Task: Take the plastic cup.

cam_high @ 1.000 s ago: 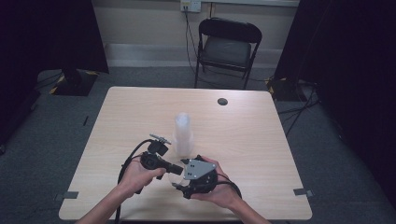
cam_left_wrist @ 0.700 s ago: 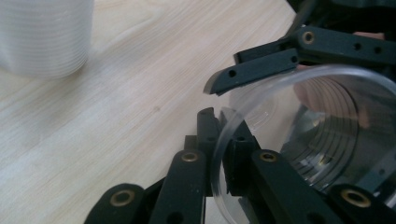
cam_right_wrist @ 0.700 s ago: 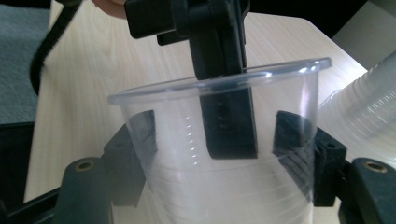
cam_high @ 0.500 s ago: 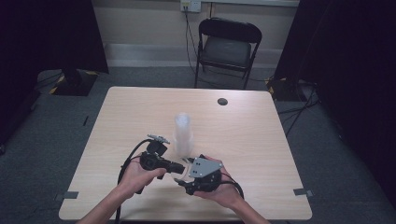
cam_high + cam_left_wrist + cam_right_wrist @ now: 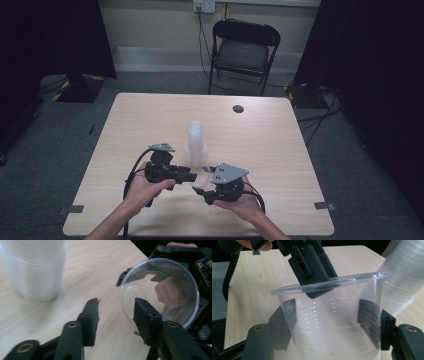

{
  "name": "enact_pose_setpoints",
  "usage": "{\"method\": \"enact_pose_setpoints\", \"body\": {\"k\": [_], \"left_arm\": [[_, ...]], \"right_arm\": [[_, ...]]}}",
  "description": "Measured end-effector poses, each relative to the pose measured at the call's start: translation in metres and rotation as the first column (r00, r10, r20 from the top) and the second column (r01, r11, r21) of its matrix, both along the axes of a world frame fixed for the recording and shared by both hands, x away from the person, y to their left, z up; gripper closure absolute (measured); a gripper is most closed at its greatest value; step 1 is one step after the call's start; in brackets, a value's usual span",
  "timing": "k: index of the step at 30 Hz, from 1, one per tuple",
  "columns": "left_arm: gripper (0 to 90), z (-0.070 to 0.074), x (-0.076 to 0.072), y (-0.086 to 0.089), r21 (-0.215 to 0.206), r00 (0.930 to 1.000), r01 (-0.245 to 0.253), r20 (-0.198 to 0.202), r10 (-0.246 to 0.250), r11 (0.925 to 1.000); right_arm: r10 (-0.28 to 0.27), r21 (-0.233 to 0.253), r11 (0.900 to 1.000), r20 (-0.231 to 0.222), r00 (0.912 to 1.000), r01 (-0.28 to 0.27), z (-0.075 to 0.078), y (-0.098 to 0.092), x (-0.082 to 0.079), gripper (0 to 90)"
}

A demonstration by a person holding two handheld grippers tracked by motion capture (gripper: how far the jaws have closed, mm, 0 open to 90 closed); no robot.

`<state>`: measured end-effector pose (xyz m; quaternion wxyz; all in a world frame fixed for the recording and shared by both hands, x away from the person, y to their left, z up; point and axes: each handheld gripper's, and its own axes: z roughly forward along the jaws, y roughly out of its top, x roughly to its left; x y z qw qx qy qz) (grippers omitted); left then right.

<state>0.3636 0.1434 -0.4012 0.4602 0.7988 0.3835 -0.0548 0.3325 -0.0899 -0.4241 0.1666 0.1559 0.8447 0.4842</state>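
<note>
My right gripper [image 5: 328, 323] is shut on a single clear plastic cup [image 5: 332, 322], gripping its wall from both sides. The cup's mouth faces my left gripper [image 5: 117, 312], which is open. One of the left gripper's fingers [image 5: 146, 317] lies across the cup's rim [image 5: 160, 292]; in the right gripper view that finger [image 5: 312, 267] dips into the mouth from above. In the high view both grippers, left [image 5: 192, 176] and right [image 5: 202, 192], meet near the table's front edge. A tall stack of clear cups [image 5: 196, 142] stands just behind them.
The light wooden table [image 5: 280, 150] carries a small dark round disc [image 5: 238, 108] at its far right. A black folding chair [image 5: 242, 52] stands beyond the far edge. Cables trail from both grippers over the front edge.
The right gripper with the cup has shifted slightly to the right and a little farther from the person. The left gripper has hardly moved.
</note>
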Motion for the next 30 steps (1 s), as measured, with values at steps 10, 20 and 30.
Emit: {"method": "enact_pose_setpoints", "body": {"k": [10, 20, 30], "left_arm": [[39.4, 0.0, -0.003, 0.006, -0.003, 0.9969, -0.053, 0.058, 0.054, 0.9986], [31.5, -0.003, -0.002, 0.021, 0.0, 0.9822, -0.122, 0.144, 0.121, 0.9925], [26.1, -0.009, -0.011, 0.03, 0.024, 0.9567, -0.144, 0.259, 0.133, 0.9893]], "right_arm": [[-0.025, 0.008, 1.0, -0.04, 0.9989, 0.026, -0.001, -0.003, 0.004, 31.9], [-0.084, 0.05, 0.995, -0.07, 0.9941, 0.087, 0.0, -0.016, 0.018, 31.9], [-0.147, 0.07, 0.986, -0.1, 0.9841, 0.154, 0.001, -0.025, 0.022, 31.9]]}}
